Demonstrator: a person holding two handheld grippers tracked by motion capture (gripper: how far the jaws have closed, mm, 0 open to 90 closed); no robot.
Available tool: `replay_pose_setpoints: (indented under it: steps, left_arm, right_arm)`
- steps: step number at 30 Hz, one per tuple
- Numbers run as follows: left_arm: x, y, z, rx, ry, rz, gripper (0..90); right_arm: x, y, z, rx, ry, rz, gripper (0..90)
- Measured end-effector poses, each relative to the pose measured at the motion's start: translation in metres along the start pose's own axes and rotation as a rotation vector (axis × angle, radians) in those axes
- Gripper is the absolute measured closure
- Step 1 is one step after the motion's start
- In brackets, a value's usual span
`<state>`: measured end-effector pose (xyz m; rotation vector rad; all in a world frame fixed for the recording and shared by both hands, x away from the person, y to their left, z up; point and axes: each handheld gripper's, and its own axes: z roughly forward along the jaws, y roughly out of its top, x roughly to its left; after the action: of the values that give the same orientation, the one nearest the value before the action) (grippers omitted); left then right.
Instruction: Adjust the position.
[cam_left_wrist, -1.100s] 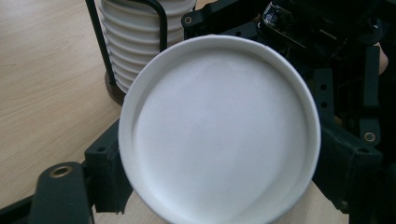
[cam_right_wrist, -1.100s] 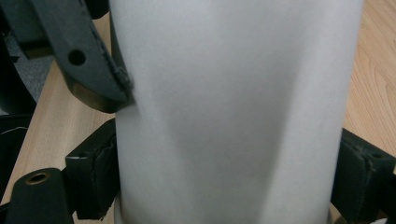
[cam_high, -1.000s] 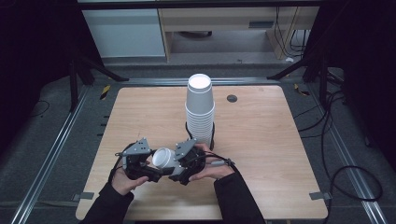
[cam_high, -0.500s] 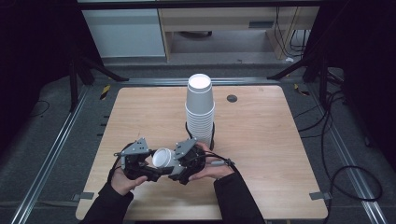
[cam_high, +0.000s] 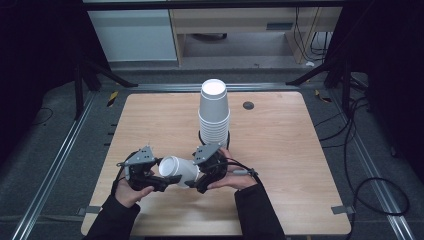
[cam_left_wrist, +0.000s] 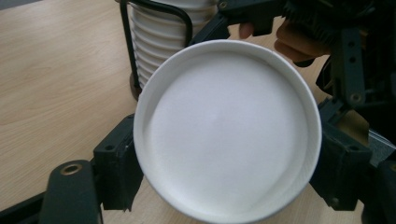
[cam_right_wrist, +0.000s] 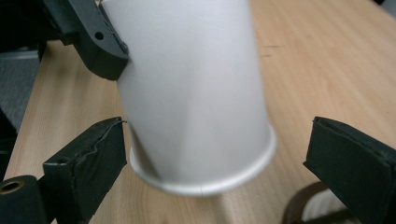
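Note:
A white paper cup (cam_high: 177, 171) lies on its side between my two grippers, just above the wooden table (cam_high: 300, 175) near its front edge. My left gripper (cam_high: 167, 179) is shut on the cup's base end; in the left gripper view the cup's round base (cam_left_wrist: 227, 130) faces the camera with a jaw pressed on each side. My right gripper (cam_high: 192, 180) stands open around the rim end. In the right gripper view one jaw touches the cup's rim (cam_right_wrist: 201, 184) and the other stands well apart.
A tall stack of white cups (cam_high: 214, 112) stands upside down in a black wire holder (cam_left_wrist: 154, 9) just behind the grippers. A dark round grommet (cam_high: 248, 105) sits at the back right. Bare wood spreads to the left and right.

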<state>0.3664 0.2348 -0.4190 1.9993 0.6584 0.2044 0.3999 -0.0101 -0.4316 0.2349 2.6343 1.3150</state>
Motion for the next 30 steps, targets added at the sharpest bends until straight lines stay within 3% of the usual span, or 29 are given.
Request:
replay_pose_setpoints:
  steps: [6,12,15,21,30]
  left_arm:
    - [0.005,0.001,-0.011,-0.082,0.004,-0.022,22.1]
    - [0.007,0.001,-0.012,-0.156,-0.103,-0.027,22.0]
    - [0.007,0.002,-0.008,-0.179,-0.158,-0.031,22.0]
    - [0.007,0.004,-0.002,-0.194,-0.199,-0.025,22.0]
    - [0.008,0.006,0.005,-0.212,-0.254,-0.014,22.1]
  right_arm:
    - [-0.005,-0.006,-0.021,-0.04,-0.051,0.058,5.2]
    - [-0.002,-0.019,-0.038,-0.097,-0.079,0.116,5.2]
    - [0.002,-0.023,-0.046,-0.143,-0.073,0.143,5.2]
    - [0.011,-0.032,-0.053,-0.206,-0.051,0.175,4.7]
    - [0.016,-0.043,-0.049,-0.259,-0.017,0.235,3.3]
